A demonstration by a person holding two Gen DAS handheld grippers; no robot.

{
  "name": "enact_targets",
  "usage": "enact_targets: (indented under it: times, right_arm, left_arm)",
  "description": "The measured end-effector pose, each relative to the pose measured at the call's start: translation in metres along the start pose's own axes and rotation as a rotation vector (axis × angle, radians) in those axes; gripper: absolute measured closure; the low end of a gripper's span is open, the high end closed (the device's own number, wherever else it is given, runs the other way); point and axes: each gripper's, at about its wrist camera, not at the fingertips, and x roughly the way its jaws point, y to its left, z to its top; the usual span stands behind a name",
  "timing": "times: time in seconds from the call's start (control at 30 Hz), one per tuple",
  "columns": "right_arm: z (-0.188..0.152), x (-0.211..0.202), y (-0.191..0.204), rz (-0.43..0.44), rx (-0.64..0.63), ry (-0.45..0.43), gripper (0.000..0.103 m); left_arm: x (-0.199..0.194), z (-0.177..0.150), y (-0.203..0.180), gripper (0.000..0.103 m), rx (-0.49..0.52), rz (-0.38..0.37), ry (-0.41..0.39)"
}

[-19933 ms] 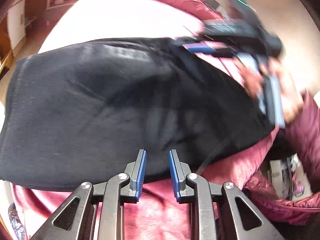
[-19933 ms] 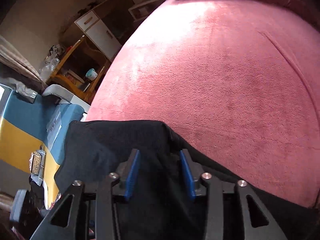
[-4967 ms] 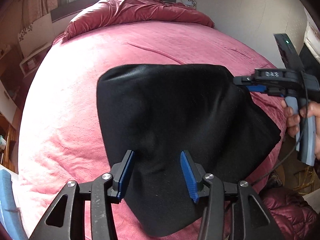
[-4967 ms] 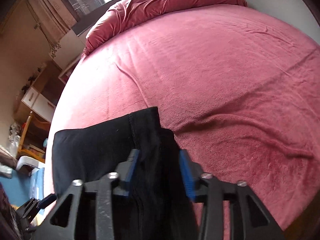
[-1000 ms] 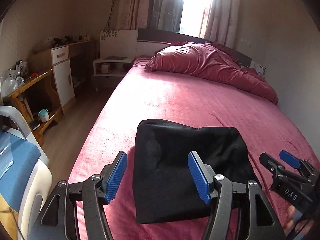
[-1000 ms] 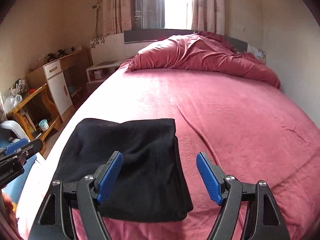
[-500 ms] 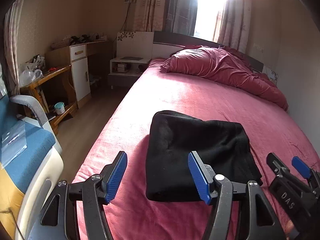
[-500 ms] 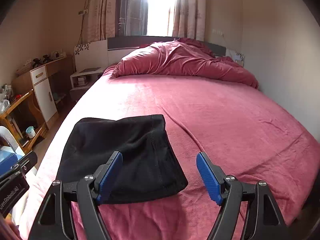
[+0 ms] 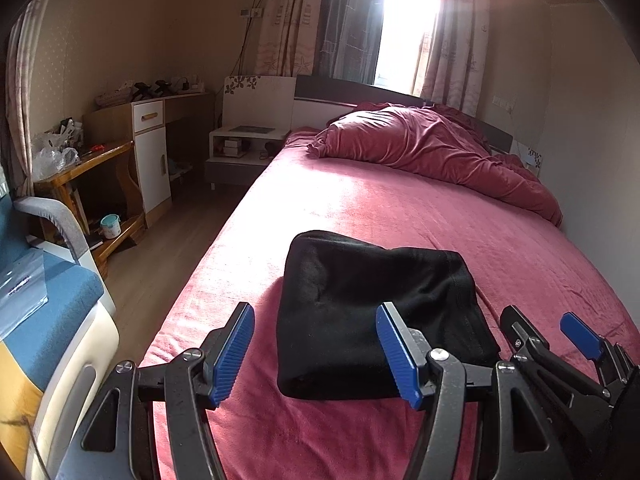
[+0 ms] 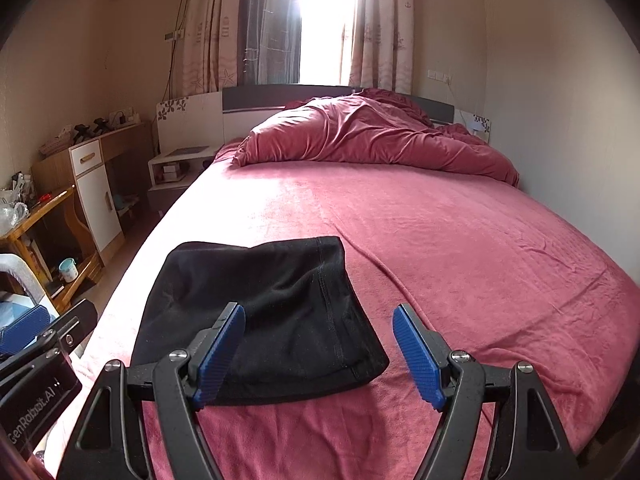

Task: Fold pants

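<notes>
The black pants (image 9: 360,312) lie folded into a compact rectangle on the red bed (image 9: 440,216) near its front left corner; they also show in the right wrist view (image 10: 272,312). My left gripper (image 9: 316,348) is open and empty, held back above the near edge of the pants. My right gripper (image 10: 320,352) is open and empty, also back from the pants. The right gripper shows at the lower right of the left wrist view (image 9: 552,340). The left gripper's body shows at the lower left of the right wrist view (image 10: 36,340).
A crumpled red duvet (image 10: 368,136) lies at the head of the bed. A white nightstand (image 9: 240,152), a wooden desk with a cabinet (image 9: 144,152) and a blue-cushioned chair (image 9: 44,304) stand left of the bed. A wall runs along the right.
Both grippers have let go of the pants and pulled back and up from the bed. The folded pants lie still and look smaller in both views.
</notes>
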Motion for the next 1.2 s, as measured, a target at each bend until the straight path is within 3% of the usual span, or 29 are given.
enact_targets:
  times: [0.6, 0.87, 1.2]
  right_arm:
    - [-0.014, 0.004, 0.003, 0.010, -0.018, 0.027, 0.025]
    - [-0.022, 0.011, 0.001, 0.010, -0.017, 0.059, 0.025]
    - [-0.026, 0.017, 0.001, 0.007, -0.030, 0.074, 0.024]
  left_arm:
    - [-0.010, -0.006, 0.000, 0.038, 0.039, 0.024, -0.007]
    - [-0.005, -0.011, -0.004, 0.031, 0.076, 0.103, 0.014]
    - [-0.001, -0.017, -0.004, 0.031, 0.079, 0.082, 0.040]
